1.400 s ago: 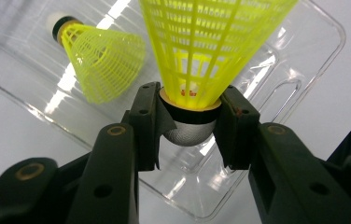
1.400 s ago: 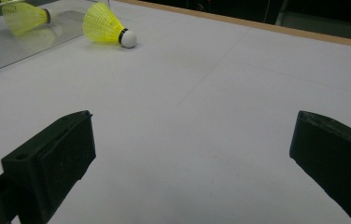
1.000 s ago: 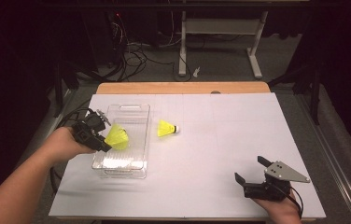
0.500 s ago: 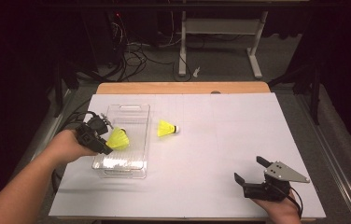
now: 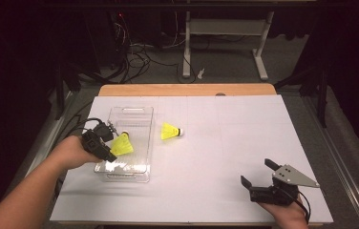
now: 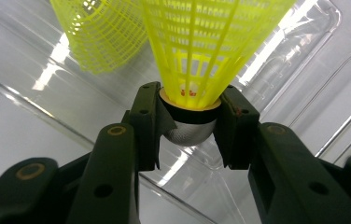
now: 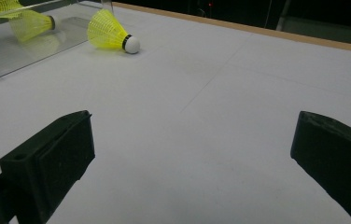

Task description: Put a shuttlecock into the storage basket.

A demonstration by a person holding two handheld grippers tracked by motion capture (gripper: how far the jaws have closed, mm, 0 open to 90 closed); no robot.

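Black matte jaws of the right gripper sit at lower right of the high view, spread wide with nothing between them, resting low on the white table sheet. Grey three-cornered plate on top, cable trailing toward the hand. In the right gripper view the two blocky jaws stand at the lower left and lower right corners, with bare smooth sheet and faint ruled lines between.

Left gripper at left middle of the high view, held by a hand with the forearm coming up from the lower left corner. Its jaws are clamped on a yellow shuttlecock. In the left gripper view the rounded, dimpled silver-grey cork base sits pinched between the two black pads, just above frame centre; a tan rim tops the base, and the stiff yellow plastic lattice skirt fans upward to the top edge. The held shuttlecock sits over the clear plastic bin, a glossy rectangular tray with rounded corners, at left of centre on the sheet. A yellow mirror image shows on the bin wall at upper left of the left gripper view.

Second shuttlecock lies on its side on the sheet just right of the bin, yellow mesh cone, white round cork with a dark band pointing right. Wooden table edge beyond.
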